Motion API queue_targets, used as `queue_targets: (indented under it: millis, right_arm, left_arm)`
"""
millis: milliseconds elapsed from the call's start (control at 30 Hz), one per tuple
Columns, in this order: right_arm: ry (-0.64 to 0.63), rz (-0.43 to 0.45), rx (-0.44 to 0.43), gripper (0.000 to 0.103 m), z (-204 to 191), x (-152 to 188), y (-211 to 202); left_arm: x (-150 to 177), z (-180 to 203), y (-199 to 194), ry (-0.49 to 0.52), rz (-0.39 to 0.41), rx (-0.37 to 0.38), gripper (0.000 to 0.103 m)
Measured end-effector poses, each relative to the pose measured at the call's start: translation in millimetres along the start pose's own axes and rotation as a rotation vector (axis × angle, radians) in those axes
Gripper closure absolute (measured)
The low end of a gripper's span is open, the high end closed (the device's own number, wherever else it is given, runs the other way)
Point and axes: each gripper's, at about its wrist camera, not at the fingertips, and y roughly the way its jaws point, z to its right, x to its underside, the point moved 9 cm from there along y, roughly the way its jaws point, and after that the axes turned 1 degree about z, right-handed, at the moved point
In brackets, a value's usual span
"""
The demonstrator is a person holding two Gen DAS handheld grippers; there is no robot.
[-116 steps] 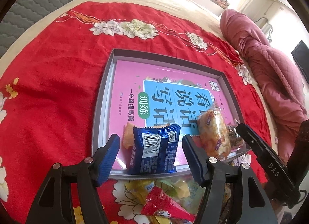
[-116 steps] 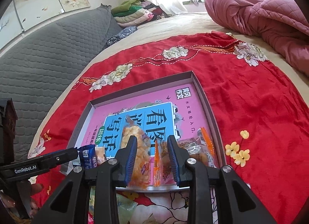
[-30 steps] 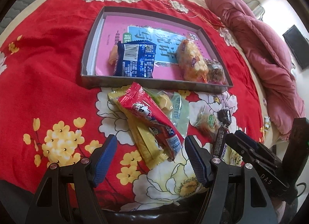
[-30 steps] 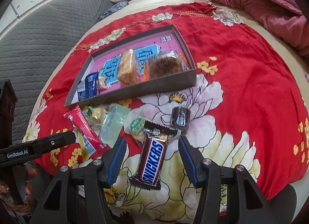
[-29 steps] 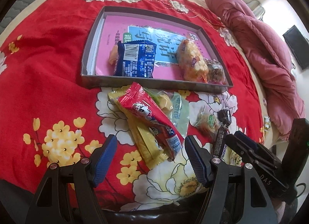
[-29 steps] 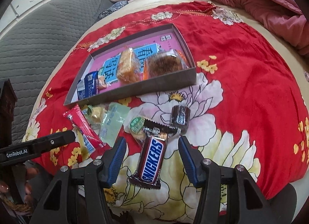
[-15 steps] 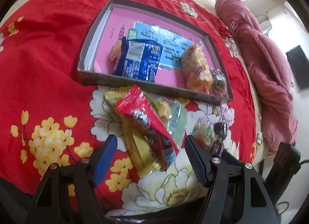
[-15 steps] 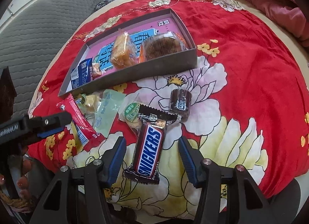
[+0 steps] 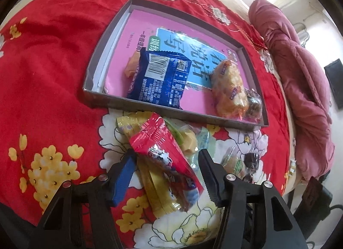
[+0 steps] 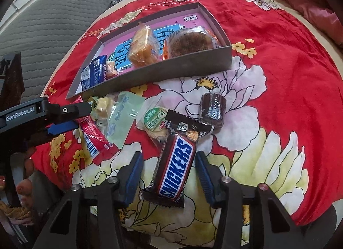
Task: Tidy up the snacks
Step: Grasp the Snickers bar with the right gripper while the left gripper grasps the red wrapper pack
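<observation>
The Snickers bar [image 10: 174, 170] lay on the flowered red bedspread [image 10: 289, 90], outside the tray, framed between the spread fingers of the right gripper [image 10: 169, 169], whose jaws stood wide with a gap on either side of the wrapper. Just beyond it sat a small black-wrapped candy [image 10: 186, 125], a dark round chocolate [image 10: 212, 107], a green-labelled clear packet [image 10: 153, 120] and a pale green sachet [image 10: 123, 118]. Further left, the red snack packet [image 9: 167, 156] lay across a yellow packet [image 9: 156, 186], between the wide-open jaws of the left gripper [image 9: 166, 176]; whether either finger touched the red wrapper could not be told. Behind the loose pile stood the grey tray [image 9: 150, 105], lined with a pink book cover [image 9: 139, 26]. Inside it lay a blue biscuit packet [image 9: 160, 79] barcode up, partly over a small orange snack [image 9: 131, 65], then a golden pastry in clear wrap [image 9: 229, 88], and at the near right corner a brown cake in clear wrap [image 10: 188, 44]. A pink quilt [image 9: 300, 73] was bunched along the bed's far right side.
</observation>
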Motion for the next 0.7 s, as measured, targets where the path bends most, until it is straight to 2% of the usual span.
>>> queue_targets:
  millis: [67, 133, 267, 500, 700]
  right_arm:
    - [0.0, -0.004, -0.006, 0.062, 0.1, 0.7, 1.4]
    - [0.006, -0.002, -0.012, 0.071, 1.0, 0.0, 1.1]
    - [0.016, 0.007, -0.032, 0.073, 1.6, -0.7, -1.5]
    - [0.029, 0.046, -0.043, 0.073, 2.7, -5.4, -11.9]
    - [0.026, 0.101, -0.059, 0.073, -0.2, -13.0, -22.3]
  left_arm:
    - [-0.3, -2.6, 2.5, -0.001, -0.003, -0.012, 0.041]
    - [0.0, -3.2, 4.6, -0.006, -0.006, -0.008, 0.042]
    - [-1.0, -8.2, 6.2, -0.011, -0.002, -0.013, 0.058]
    - [-1.6, -9.5, 3.4, -0.012, 0.001, 0.014, 0.069]
    - [-6.7, -3.6, -13.3, 0.004, 0.042, 0.05, 0.076]
